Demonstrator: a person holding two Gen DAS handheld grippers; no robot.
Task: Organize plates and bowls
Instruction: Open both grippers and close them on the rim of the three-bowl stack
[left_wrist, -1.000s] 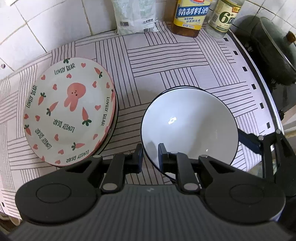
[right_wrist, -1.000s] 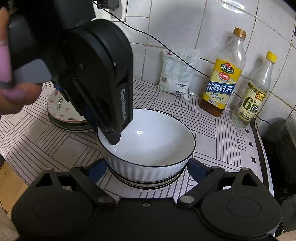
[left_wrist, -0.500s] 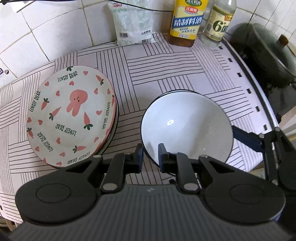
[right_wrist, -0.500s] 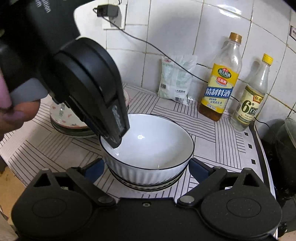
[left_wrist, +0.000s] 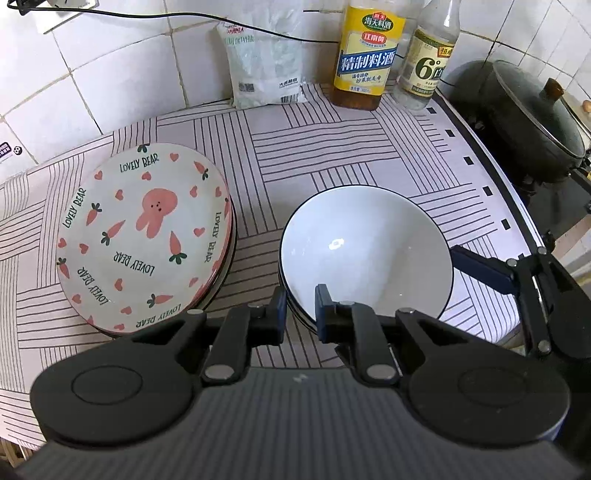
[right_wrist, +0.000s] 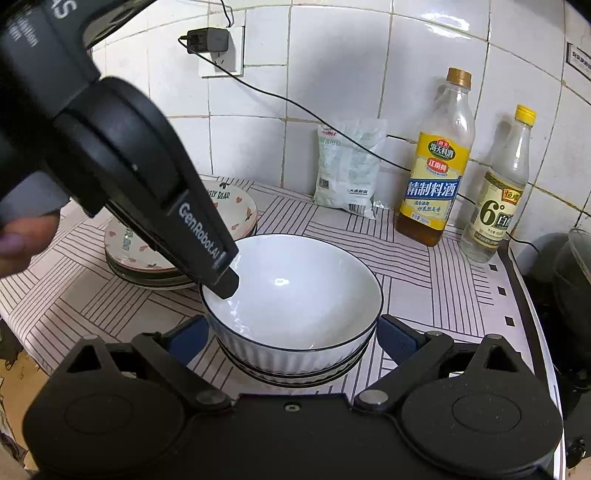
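Left wrist view looked down on a white bowl (left_wrist: 365, 254) nested on another bowl (left_wrist: 291, 301) whose dark-lined rim showed just beneath it, on the striped tabletop (left_wrist: 332, 147) beside a stack of carrot-print plates (left_wrist: 144, 236). The left tongs (left_wrist: 300, 308) were pinched nearly shut on the near rim of the top bowl, one pad outside the wall and one inside. To seat the bowl well, my judgement was that it should be kept level and centred over the lower one, and let go only once the rims sat even, since a one-sided rim pinch could tip it. In the right wrist view the right tongs (right_wrist: 293, 334) stood wide open, their pads flanking the bowl stack without clearly touching it, holding nothing.
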